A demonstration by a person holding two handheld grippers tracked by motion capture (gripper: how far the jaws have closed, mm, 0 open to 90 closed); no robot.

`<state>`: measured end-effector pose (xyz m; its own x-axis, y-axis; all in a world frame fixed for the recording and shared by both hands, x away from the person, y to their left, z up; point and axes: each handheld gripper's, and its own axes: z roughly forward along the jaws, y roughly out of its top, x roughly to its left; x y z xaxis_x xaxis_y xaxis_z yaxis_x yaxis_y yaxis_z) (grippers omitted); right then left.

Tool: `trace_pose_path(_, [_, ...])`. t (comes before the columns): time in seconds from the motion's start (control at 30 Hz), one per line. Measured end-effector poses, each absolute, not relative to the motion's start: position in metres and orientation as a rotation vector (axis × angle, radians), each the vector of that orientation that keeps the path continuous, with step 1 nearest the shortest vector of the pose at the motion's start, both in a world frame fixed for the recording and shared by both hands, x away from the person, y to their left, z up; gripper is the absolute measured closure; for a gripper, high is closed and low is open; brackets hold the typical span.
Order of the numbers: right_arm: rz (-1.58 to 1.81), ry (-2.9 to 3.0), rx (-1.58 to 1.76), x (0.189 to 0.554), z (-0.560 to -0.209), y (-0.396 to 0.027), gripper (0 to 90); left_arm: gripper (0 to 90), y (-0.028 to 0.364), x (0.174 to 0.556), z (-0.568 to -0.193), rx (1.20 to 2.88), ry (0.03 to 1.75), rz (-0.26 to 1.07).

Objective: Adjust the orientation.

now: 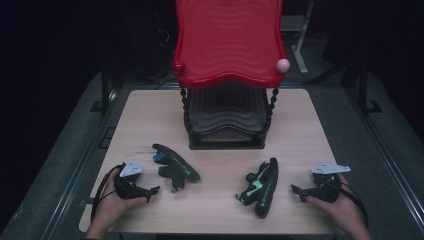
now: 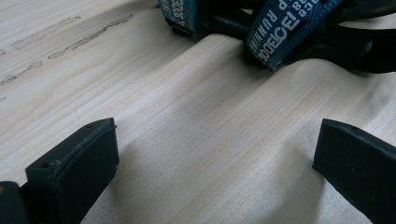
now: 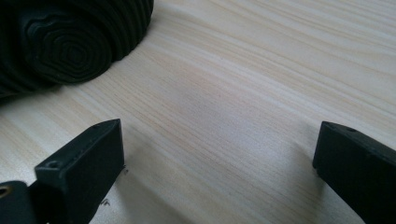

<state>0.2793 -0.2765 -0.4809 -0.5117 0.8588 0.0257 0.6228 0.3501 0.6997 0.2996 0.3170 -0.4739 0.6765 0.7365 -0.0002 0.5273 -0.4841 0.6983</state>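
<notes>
Stage: start, nothing lifted | left gripper (image 1: pixel 153 190) jaws spread, empty, near left sandal (image 1: pixel 176 163) | right gripper (image 1: pixel 296 189) jaws spread, empty, beside right sandal (image 1: pixel 261 187) | both sandals lie near bench (image 1: pixel 150 107) front edge, rack (image 1: pixel 227 107) at back edge unfilled

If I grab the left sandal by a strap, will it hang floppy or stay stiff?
The left sandal would probably dangle: its webbing strap looks soft. The sole looks thin and likely flexes. It seems light, so the open left claw should manage.

rack: red top shelf (image 1: pixel 230 42), black lower shelf (image 1: pixel 227 117) | pink ball (image 1: pixel 283 65) | wooden table (image 1: pixel 300 130)
</notes>
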Motion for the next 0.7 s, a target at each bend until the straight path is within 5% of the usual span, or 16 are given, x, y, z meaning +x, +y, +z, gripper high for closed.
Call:
trace_pose_path(0.1, [0.947, 2.272, 1.307, 0.279, -0.481, -0.277, 1.4, 4.3, 0.320, 0.298, -0.471, 2.204, 0.962, 0.392])
trace_pose_path(0.17, [0.947, 2.272, 1.307, 0.279, -0.481, -0.277, 1.3, 21.8, 0.323, 0.297, -0.466, 2.209, 0.932, 0.360])
trace_pose_path(0.27, [0.947, 2.272, 1.307, 0.279, -0.481, -0.277, 1.3, 32.3, 0.325, 0.293, -0.462, 2.224, 0.898, 0.366])
trace_pose_path(0.7, [0.948, 2.272, 1.307, 0.279, -0.481, -0.277, 1.3, 45.0, 0.304, 0.300, -0.451, 2.200, 0.753, 0.396])
